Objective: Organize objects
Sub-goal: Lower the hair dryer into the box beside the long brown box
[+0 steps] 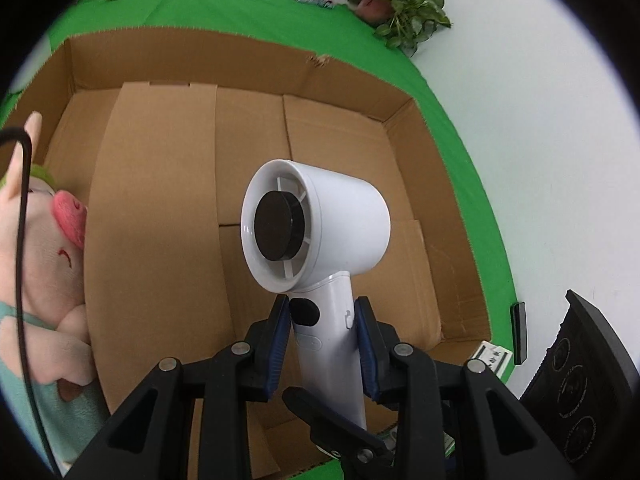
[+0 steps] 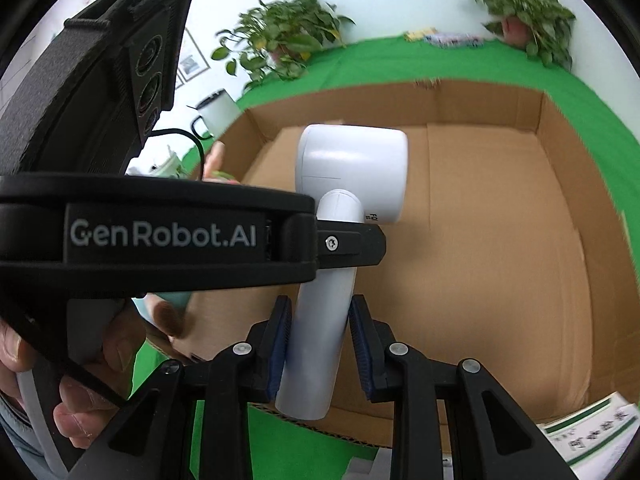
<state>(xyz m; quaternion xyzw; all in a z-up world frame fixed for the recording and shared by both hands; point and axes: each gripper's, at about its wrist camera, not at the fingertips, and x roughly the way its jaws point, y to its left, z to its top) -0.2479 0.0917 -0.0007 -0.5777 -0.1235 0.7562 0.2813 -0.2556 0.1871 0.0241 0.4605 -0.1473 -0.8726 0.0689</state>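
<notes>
A white hair dryer [image 1: 316, 224] hangs over an open cardboard box [image 1: 256, 60], its barrel up and its handle pointing down toward me. My left gripper [image 1: 322, 322] is shut on the upper handle, just below the barrel, with the blue pads pressed on both sides. The same hair dryer [image 2: 352, 172] shows from behind in the right wrist view. My right gripper [image 2: 320, 314] is shut on the lower part of its handle. The left gripper's body [image 2: 160, 236] crosses that view from the left. A pink plush pig [image 1: 52, 280] lies in the box at its left side.
The box stands on a green cloth [image 1: 472, 168]. Potted plants [image 2: 284, 40] line the wall behind, and a white mug [image 2: 218, 110] stands near one. Printed booklets [image 2: 592, 436] lie by the box's near corner. A black cable [image 1: 22, 240] hangs at the left. A person's hand [image 2: 80, 408] holds the left gripper.
</notes>
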